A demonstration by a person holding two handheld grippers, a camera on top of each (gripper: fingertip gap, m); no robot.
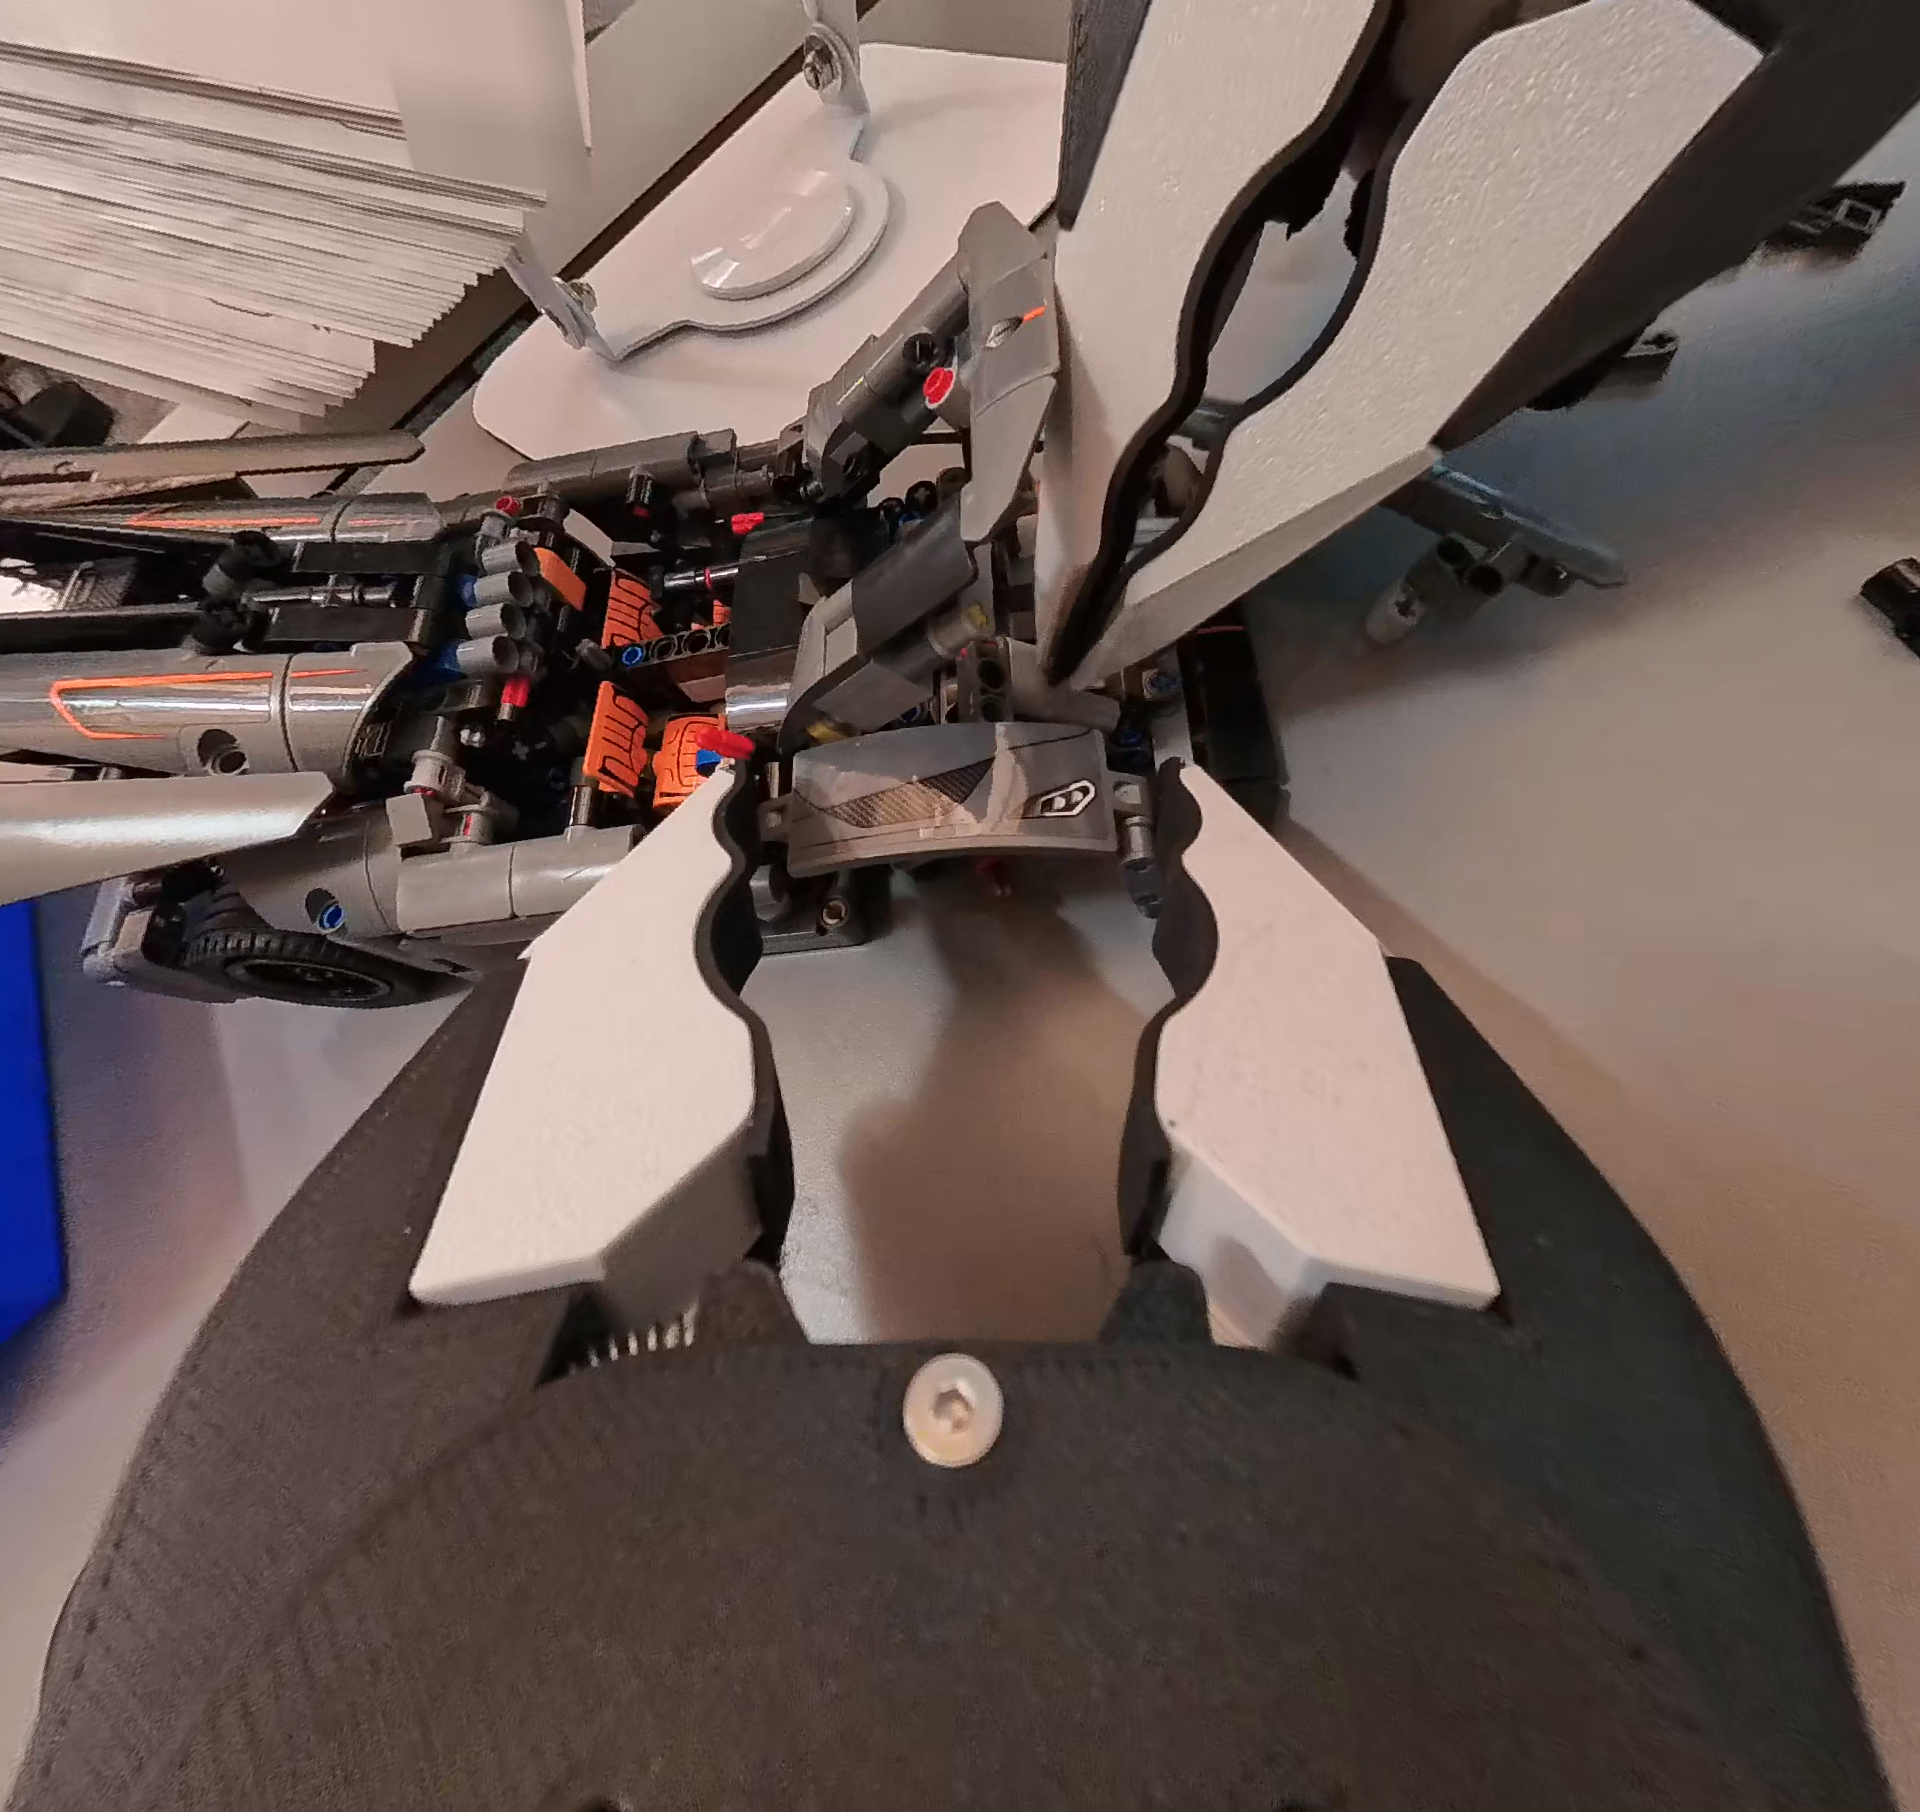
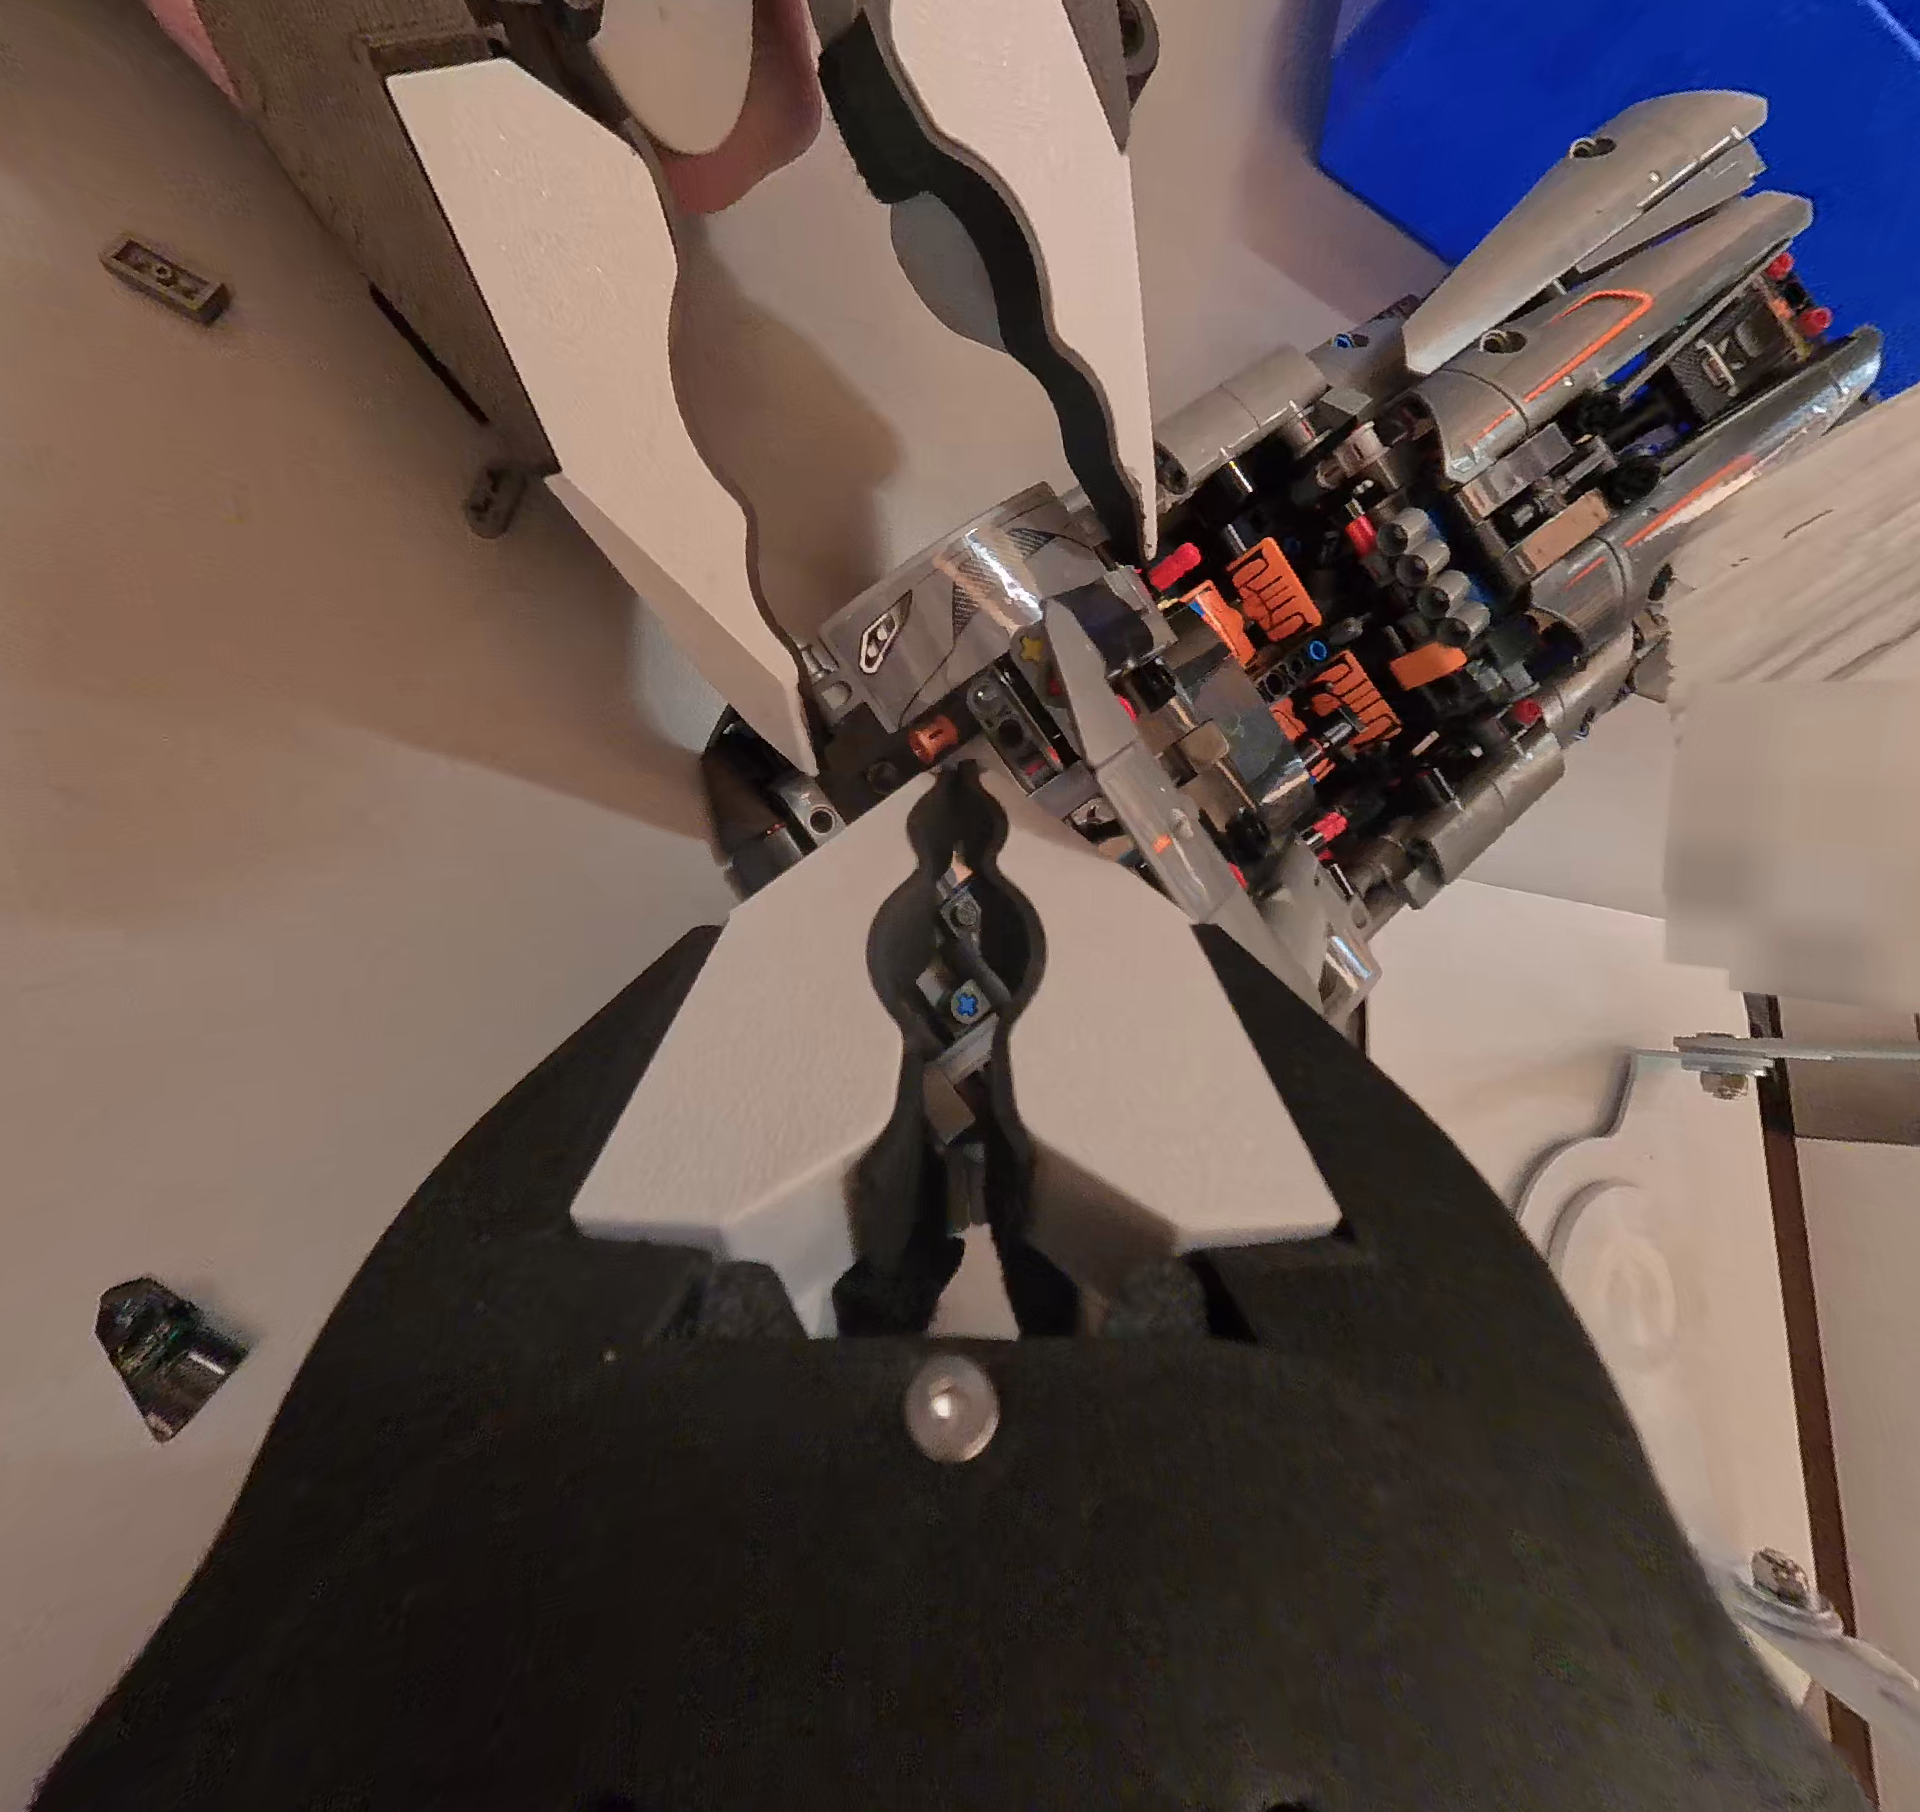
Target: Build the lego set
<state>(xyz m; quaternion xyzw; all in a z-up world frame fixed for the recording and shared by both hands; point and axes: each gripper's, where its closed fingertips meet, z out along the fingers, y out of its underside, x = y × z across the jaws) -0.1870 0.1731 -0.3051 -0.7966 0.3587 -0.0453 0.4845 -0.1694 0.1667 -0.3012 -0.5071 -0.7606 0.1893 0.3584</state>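
Note:
A grey, black and orange Lego car (image 1: 436, 682) lies on the white table (image 1: 1558, 931), its curved grey front panel (image 1: 945, 806) facing me. My left gripper (image 1: 951, 786) is open, its fingertips on either side of that panel; I cannot tell if they touch it. It shows from above in the right wrist view (image 2: 966, 640). My right gripper (image 2: 961, 775) is shut on a small dark grey piece with a blue pin (image 2: 964, 999). Its tips press at the car's (image 2: 1455, 567) front, just below an orange pin (image 2: 930, 739). It also shows in the left wrist view (image 1: 1060, 671).
A blue bin (image 2: 1610, 48) stands behind the car. A stack of paper (image 1: 208, 235) and a white stand base (image 1: 790, 235) are at the back. Loose pieces lie around: grey beams (image 1: 1496, 557), a black part (image 1: 1891, 599), small grey parts (image 2: 166, 279) and a dark panel (image 2: 166, 1352).

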